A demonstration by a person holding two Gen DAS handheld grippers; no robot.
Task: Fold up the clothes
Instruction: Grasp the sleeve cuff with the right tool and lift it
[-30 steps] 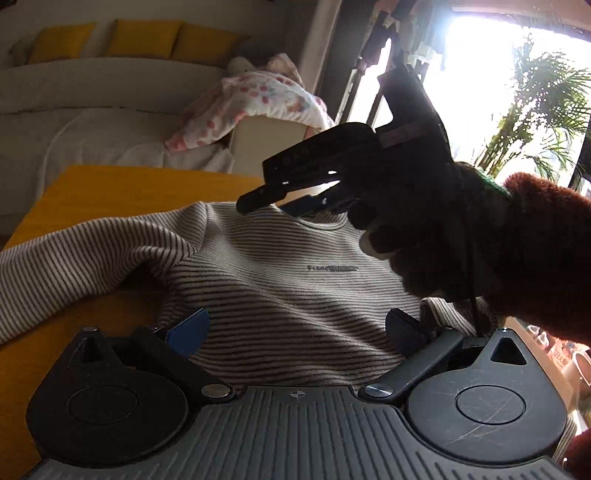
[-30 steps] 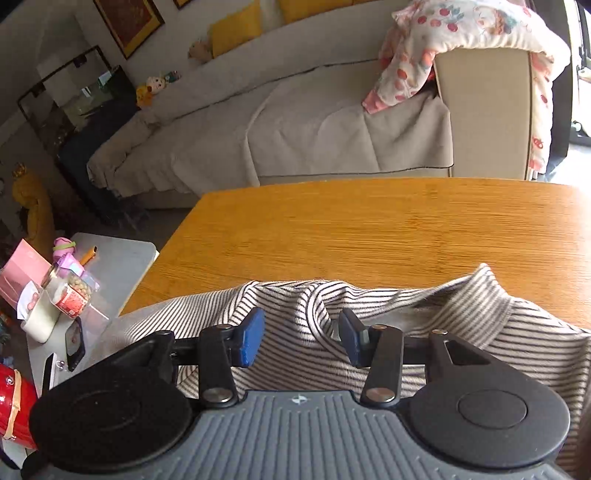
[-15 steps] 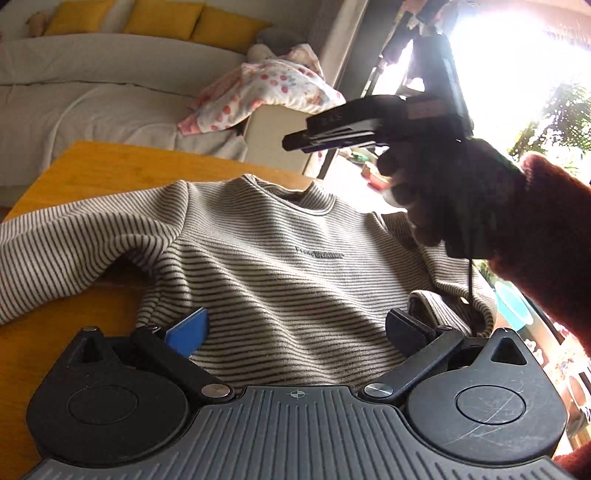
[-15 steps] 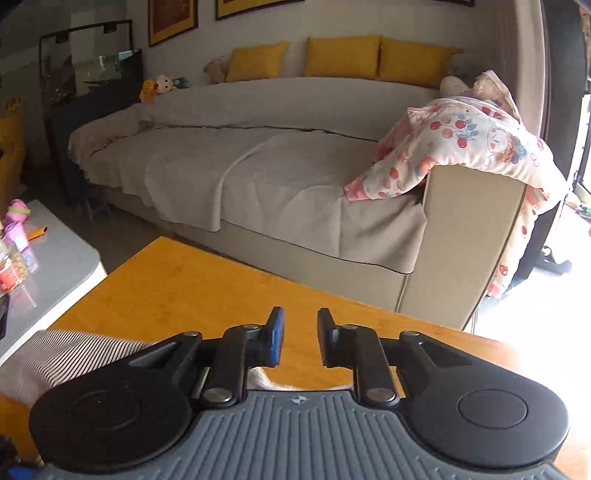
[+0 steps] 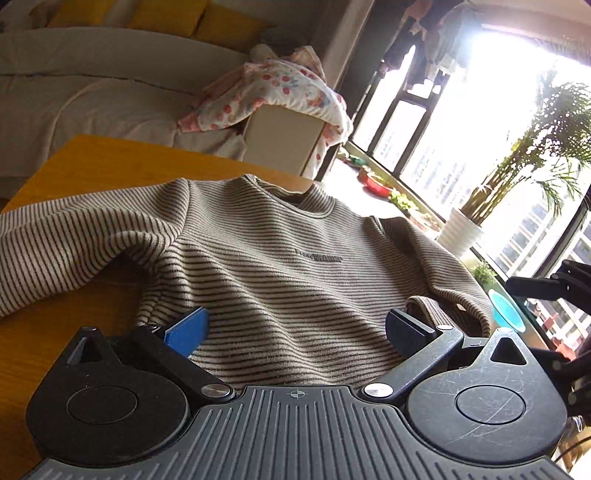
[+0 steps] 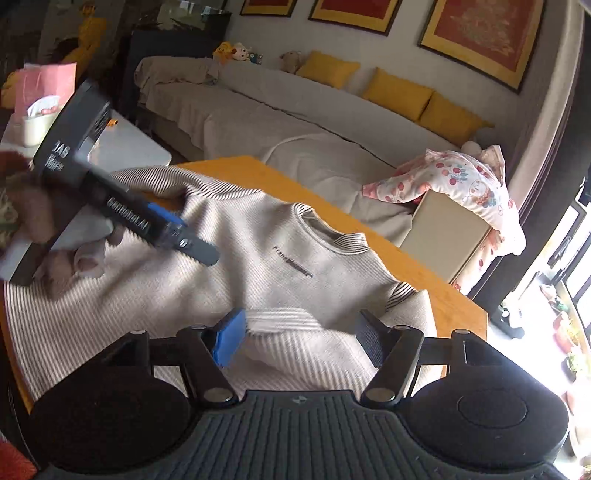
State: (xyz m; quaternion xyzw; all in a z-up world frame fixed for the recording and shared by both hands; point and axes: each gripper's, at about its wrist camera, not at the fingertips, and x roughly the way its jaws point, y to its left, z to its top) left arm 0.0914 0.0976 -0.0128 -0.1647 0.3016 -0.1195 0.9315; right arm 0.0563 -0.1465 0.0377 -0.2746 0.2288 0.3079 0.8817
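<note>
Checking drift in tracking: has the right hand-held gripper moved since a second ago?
Yes. In the left wrist view the right hand-held gripper went from over the sweater's collar to the frame's right edge, beside the window.

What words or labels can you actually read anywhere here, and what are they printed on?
"GenRobot.AI": white letters along the side of the left gripper, seen from the right wrist; slightly blurred.
"DAS": white letters higher on that gripper's body; a smaller line under it is too blurred to read.
Small dark print on the chest of the striped sweater: too small and blurred to read in either view.
Framed pictures on the wall: no readable text.
</note>
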